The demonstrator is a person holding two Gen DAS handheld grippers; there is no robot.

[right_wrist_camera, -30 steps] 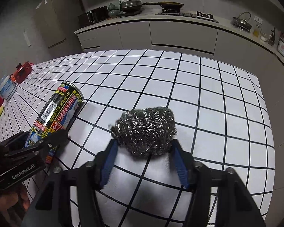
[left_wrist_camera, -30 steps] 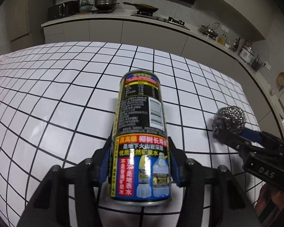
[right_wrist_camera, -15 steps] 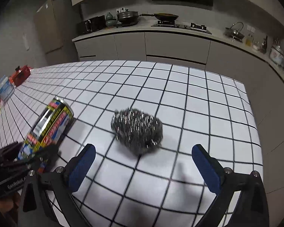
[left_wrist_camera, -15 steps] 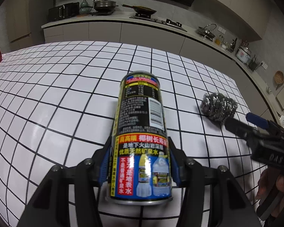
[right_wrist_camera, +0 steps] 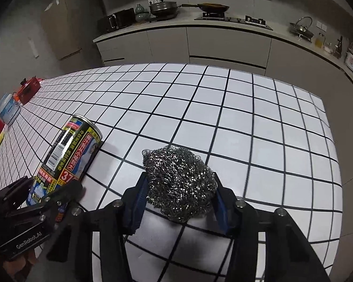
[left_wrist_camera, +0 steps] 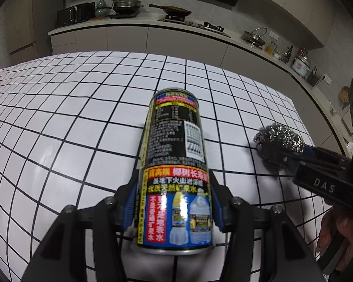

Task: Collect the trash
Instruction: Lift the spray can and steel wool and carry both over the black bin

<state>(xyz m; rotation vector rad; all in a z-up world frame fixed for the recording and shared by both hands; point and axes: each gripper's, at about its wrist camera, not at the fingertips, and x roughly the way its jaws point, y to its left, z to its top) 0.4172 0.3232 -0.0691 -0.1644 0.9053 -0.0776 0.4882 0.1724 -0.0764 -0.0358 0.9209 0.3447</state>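
Left gripper (left_wrist_camera: 173,202), marked "GenRobot.AI", clamps a cylindrical can (left_wrist_camera: 175,164) printed with Chinese text and a barcode; at 3 o'clock, right gripper (right_wrist_camera: 180,196), marked "DAS", squeezes a wiry steel-wool ball (right_wrist_camera: 180,183) over the grid-tiled tabletop (right_wrist_camera: 247,122).

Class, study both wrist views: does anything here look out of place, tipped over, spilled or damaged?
Nothing spilled or damaged shows. The can is not upright: it is tilted forward, clamped in the left gripper. The steel wool scourer sits squeezed in the right gripper, above the tiled table.
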